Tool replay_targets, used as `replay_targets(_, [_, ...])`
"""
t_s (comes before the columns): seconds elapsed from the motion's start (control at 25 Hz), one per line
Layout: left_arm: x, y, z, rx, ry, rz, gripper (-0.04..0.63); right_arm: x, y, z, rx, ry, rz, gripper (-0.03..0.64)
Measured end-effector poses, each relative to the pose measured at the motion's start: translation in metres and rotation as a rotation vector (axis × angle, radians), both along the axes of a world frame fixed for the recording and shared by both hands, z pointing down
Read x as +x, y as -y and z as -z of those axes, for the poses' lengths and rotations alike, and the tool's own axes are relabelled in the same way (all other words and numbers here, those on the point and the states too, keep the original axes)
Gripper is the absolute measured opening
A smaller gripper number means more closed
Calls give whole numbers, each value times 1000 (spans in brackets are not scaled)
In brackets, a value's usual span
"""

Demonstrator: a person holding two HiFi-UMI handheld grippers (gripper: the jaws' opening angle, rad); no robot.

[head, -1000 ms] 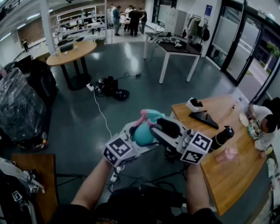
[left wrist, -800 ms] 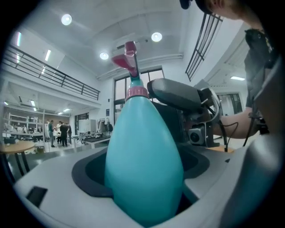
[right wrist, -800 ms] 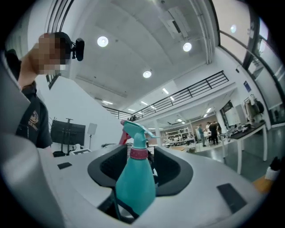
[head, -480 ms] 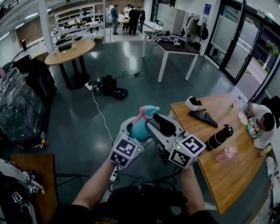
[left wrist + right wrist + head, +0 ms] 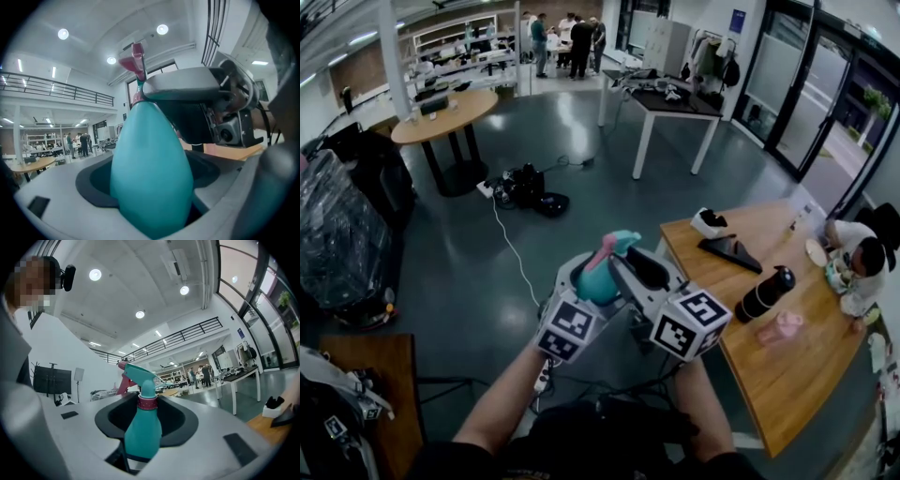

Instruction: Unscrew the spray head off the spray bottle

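Between the jaws of the left gripper (image 5: 148,171), bottle (image 5: 150,140) clamped; right gripper (image 5: 146,414) closing around, not yet pressing, the collar (image 5: 148,402); off-centre bite risks slipping

Teal spray bottle (image 5: 143,434) — pink trigger (image 5: 123,382)

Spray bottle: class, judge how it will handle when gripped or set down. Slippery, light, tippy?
Probably slippery: the bottle has a smooth, tapering teal body. Likely light: it looks plastic. May tip when stood up: the head overhangs to one side.
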State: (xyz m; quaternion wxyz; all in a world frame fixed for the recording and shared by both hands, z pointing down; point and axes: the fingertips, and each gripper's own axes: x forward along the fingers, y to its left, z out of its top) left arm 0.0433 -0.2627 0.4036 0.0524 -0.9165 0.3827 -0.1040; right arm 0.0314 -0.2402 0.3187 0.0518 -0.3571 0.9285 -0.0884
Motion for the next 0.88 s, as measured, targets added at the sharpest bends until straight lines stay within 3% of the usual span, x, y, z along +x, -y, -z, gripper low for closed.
replay_targets(0.28, [10, -14, 9, -19, -38, -147, 436, 5, -8, 7, 27, 12, 103, 133])
replay_targets(0.6, [16, -30, 14, -56, -84, -287, 436, 5, -19, 10, 63, 36, 288, 133])
replay_targets(0.88, [25, -55, 16, -105, -132, -461, 436, 12, -35, 12, 89, 122, 466, 133])
